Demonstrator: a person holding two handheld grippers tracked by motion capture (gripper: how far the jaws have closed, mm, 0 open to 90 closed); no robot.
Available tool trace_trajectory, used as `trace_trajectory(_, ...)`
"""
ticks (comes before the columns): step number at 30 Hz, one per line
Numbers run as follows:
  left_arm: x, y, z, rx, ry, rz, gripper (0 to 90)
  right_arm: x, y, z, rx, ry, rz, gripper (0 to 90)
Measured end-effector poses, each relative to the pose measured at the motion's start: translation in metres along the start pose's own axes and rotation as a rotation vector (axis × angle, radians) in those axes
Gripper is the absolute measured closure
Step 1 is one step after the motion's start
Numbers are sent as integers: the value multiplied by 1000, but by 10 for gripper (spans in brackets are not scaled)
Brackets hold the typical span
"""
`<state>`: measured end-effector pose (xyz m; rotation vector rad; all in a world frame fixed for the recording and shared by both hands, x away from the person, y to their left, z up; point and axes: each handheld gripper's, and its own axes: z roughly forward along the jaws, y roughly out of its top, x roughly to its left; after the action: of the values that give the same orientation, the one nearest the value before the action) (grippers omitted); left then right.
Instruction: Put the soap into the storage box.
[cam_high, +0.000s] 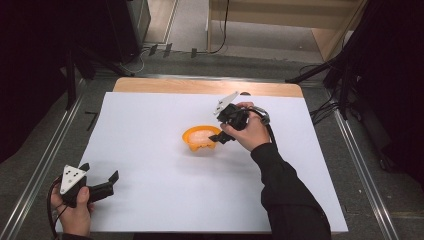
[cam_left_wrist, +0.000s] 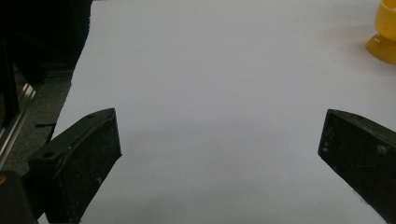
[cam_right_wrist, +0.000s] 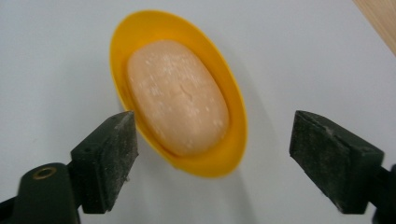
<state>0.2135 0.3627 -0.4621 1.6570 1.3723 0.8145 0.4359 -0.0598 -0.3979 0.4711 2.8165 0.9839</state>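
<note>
One smooth oval soap bar (cam_right_wrist: 177, 98) in a glossy yellow plastic dish (cam_right_wrist: 233, 140), both grippers' jaws released.

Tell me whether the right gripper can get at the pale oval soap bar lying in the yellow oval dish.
Probably yes. The right gripper hangs just above the yellow dish with its jaws spread, and the soap bar lies uncovered with nothing between.

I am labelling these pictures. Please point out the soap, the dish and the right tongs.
soap (cam_right_wrist: 177, 95), right gripper view, top face
dish (cam_right_wrist: 236, 135), right gripper view, rim
right tongs (cam_right_wrist: 212, 161), right gripper view, between tips
</note>
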Motion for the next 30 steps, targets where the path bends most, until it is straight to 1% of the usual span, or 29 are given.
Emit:
trace_trajectory(2,0,0,0,1,0,1,0,0,-8,-4,1,-19,12,148)
trace_trajectory(3,0,0,0,1,0,-1,0,0,-12,-6,-3,-24,26,143)
trace_trajectory(5,0,0,0,2,0,0,0,0,-21,-9,-23,-17,64,128)
trace_trajectory(6,0,0,0,3,1,0,0,1,-25,-11,-21,-26,77,128)
trace_trajectory(7,0,0,0,3,1,0,0,1,-28,-13,-25,-48,84,128)
trace_trajectory(8,0,0,0,3,1,0,0,1,-28,-13,-25,-48,84,128)
trace_trajectory(9,0,0,0,3,1,1,0,2,-35,-17,-38,-57,97,128)
trace_trajectory(11,0,0,0,4,1,1,0,3,-39,-18,-46,-61,95,128)
trace_trajectory(12,0,0,0,5,0,1,0,7,-45,-19,-45,-91,91,126)
trace_trajectory(13,0,0,0,5,0,1,0,8,-47,-19,-35,-99,90,119)
trace_trajectory(15,0,0,0,5,0,1,0,9,-50,-20,-33,-104,94,110)
trace_trajectory(18,0,0,0,3,0,1,0,11,-57,-25,-56,-118,121,102)
trace_trajectory(19,0,0,0,4,0,1,0,13,-62,-28,-60,-128,139,82)
trace_trajectory(20,0,0,0,4,0,0,0,13,-62,-28,-60,-128,139,82)
trace_trajectory(21,0,0,0,4,-1,0,0,15,-67,-29,-67,-141,139,54)
trace_trajectory(23,0,0,0,4,0,0,0,16,-72,-30,-63,-162,144,41)
trace_trajectory(25,0,0,0,3,3,1,0,17,-75,-31,-65,-166,148,34)
trace_trajectory(26,0,0,0,3,3,2,0,18,-79,-34,-63,-176,153,16)
trace_trajectory(29,0,0,0,3,4,1,0,19,-84,-37,-71,-188,155,11)
trace_trajectory(30,0,0,0,4,3,1,0,20,-86,-38,-77,-192,170,9)
